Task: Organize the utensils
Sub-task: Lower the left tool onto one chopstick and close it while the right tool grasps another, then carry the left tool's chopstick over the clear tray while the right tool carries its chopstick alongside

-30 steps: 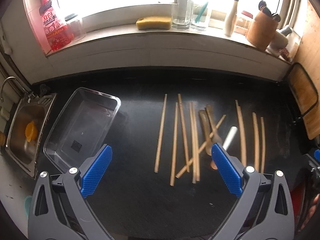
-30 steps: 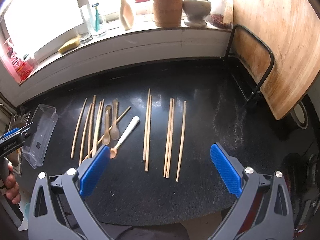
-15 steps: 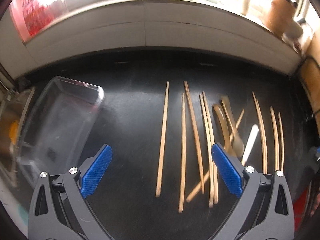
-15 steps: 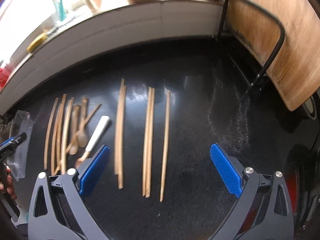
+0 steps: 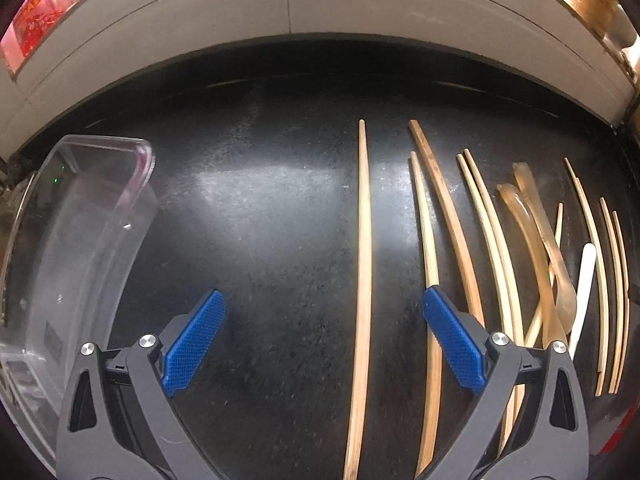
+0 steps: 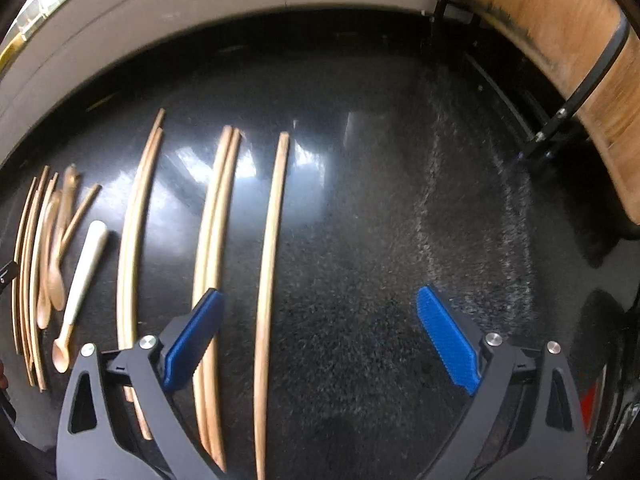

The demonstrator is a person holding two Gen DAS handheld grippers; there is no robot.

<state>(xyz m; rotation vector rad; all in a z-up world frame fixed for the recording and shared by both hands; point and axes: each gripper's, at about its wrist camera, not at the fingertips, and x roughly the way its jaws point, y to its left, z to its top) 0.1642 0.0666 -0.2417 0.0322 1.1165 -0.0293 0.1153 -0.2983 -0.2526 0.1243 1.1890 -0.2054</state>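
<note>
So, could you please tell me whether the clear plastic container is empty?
Empty, as far as visible: the clear container shows only its bare bottom, with the chopsticks on the counter.

A wooden board (image 6: 568, 36) leans in a black rack (image 6: 580, 96) beside the counter (image 6: 380, 220).

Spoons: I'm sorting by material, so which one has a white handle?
The spoon with the white handle and small wooden bowl, lying right of the two all-wood spoons that overlap.
</note>
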